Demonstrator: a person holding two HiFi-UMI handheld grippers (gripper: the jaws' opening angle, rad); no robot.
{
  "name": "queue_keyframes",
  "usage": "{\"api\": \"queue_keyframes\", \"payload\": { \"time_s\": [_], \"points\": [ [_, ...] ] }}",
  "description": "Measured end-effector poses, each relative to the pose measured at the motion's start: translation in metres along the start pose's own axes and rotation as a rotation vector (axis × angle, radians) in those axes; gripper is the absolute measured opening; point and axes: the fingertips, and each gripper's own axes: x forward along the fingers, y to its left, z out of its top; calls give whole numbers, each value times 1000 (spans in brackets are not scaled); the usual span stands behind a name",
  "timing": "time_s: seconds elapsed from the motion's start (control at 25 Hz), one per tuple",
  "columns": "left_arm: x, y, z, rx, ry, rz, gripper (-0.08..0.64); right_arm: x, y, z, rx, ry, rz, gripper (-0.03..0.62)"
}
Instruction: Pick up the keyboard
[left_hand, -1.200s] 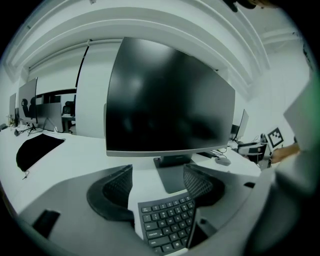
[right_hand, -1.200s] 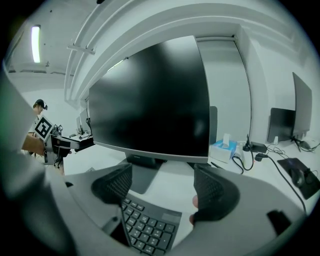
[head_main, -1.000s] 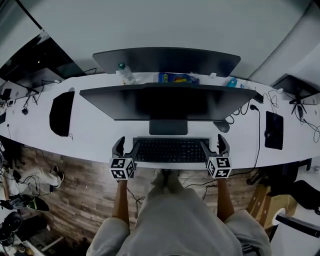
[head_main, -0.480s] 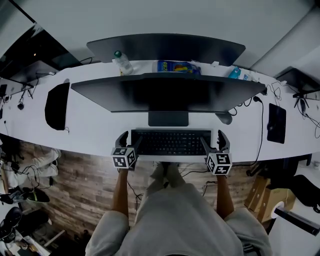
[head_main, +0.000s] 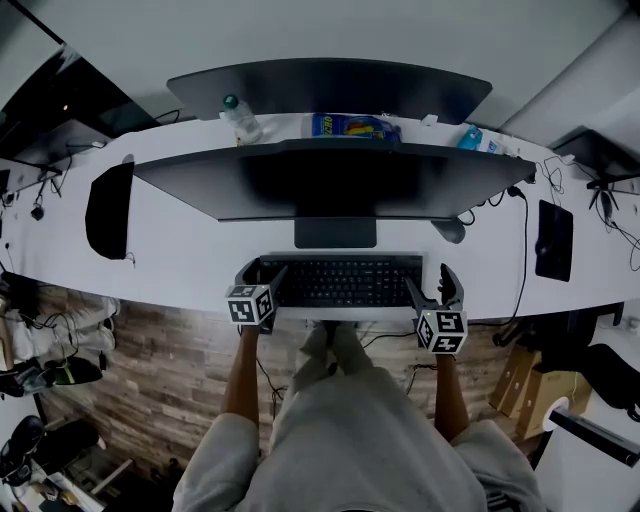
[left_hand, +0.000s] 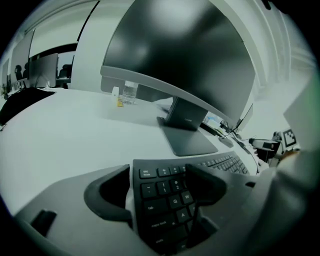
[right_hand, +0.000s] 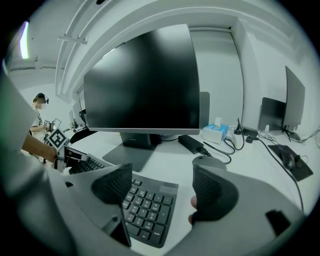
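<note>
Kbd (head_main: 340, 280) flat on desk (head_main: 190, 250) by front edge, monitor stand (head_main: 335, 232) at its 12. Step, imo: straddle both ends, seat pads on short edges not keys, close evenly, lift level. L gripper (head_main: 262, 272) at 9: jaws opening wide, kbd end between, unclamped. R gripper (head_main: 432, 285) at 3: jaws spread over numpad end, no grip.

Kbd (head_main: 340, 282) on desk (head_main: 190, 250), front of monitor (head_main: 330, 180), bottle (head_main: 238, 118) behind
</note>
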Motion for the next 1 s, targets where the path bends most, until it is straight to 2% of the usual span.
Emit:
{"api": "queue_keyframes", "payload": {
  "time_s": [0.44,1.0],
  "points": [
    [4,-4,0,-34,-3,-31,324,0,-3,-11,24,13,-4,371],
    [6,-4,-1,-29,-4,-28,324,44,8,-46,60,110,34,371]
  ]
}}
